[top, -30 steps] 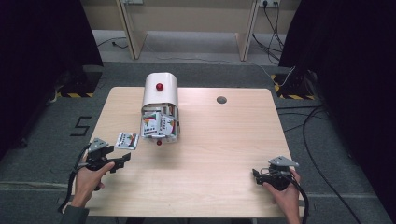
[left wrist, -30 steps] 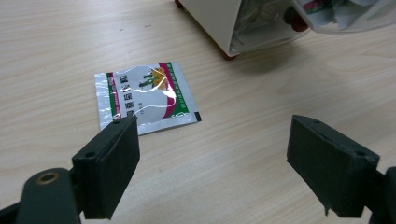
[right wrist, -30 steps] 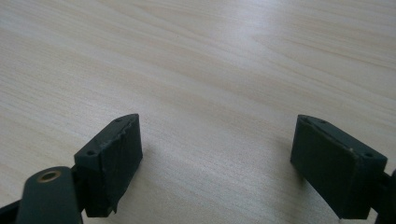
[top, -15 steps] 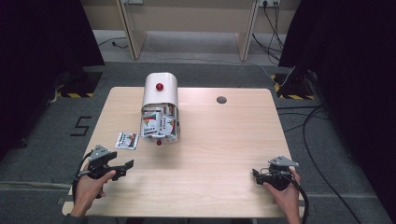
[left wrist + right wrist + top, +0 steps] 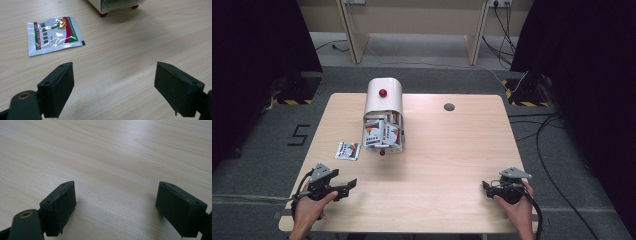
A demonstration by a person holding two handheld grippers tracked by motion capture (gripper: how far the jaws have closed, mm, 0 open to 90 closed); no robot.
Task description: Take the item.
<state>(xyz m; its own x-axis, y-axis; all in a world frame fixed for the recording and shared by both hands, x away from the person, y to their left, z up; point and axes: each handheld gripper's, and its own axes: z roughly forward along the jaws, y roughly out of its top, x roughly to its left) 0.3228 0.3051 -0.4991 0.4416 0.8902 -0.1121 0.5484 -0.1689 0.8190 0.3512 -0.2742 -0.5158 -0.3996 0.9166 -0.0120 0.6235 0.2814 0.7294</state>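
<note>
Wooden table (image 5: 437,150), packet (image 5: 55,35) (flat), tongs (image 5: 113,92) apart

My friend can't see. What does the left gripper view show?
A shiny sachet lies flat on a wooden table, ahead and left of the open left tongs, which hold nothing. The bottom of a white box peeks in at the top.

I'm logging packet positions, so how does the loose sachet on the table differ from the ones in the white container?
The loose sachet lies flat and alone on the table; the sachets in the white container are crowded and tilted at mixed angles. The loose one sits left of the container's open end, apart from it; the others sit inside the opening. All share silver, green and red printing.
</note>
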